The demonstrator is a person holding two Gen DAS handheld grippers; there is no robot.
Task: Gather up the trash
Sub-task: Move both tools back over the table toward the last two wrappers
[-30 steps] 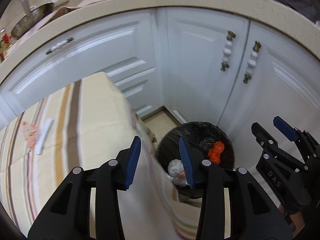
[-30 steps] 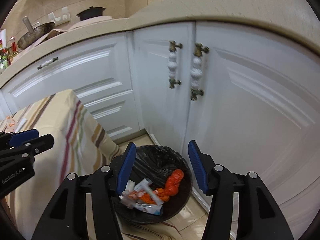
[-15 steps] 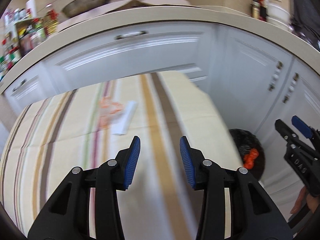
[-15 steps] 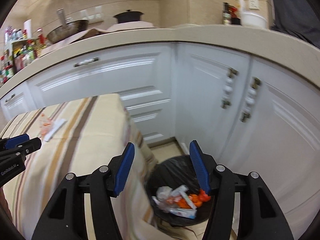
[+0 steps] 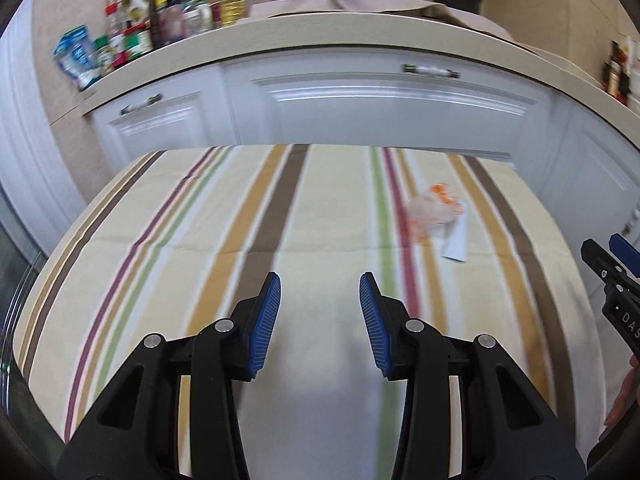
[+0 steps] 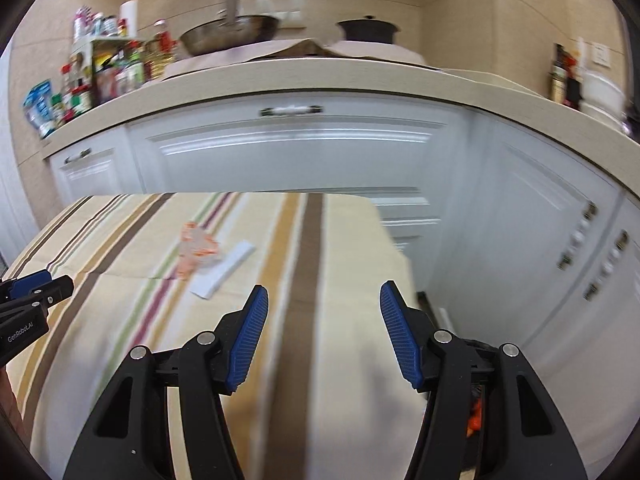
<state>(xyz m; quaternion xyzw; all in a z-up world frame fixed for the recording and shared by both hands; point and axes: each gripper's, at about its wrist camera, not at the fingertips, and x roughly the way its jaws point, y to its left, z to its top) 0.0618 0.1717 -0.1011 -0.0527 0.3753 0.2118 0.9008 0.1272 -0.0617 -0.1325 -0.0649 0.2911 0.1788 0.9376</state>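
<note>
Striped tablecloth [image 5: 280, 216]: white paper strip [image 5: 456, 242] lengthwise w/ stripes.

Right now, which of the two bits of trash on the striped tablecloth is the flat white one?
The white paper strip, long, flat and plain. It lies beside the crumpled clear wrapper with orange print, on the side nearer the right gripper.

- One crumpled clear plastic wrapper with orange print [image 5: 434, 212], right of centre on the cloth;
- one flat white paper strip [image 5: 456, 242], just below it;
- one striped cream tablecloth [image 5: 280, 216];
- two black grippers with blue pads, left gripper [image 5: 320, 322] and right gripper [image 6: 320, 336];
- one steel wok [image 6: 228, 34], upper centre;
- one black lidded pot [image 6: 368, 30], upper right.
</note>
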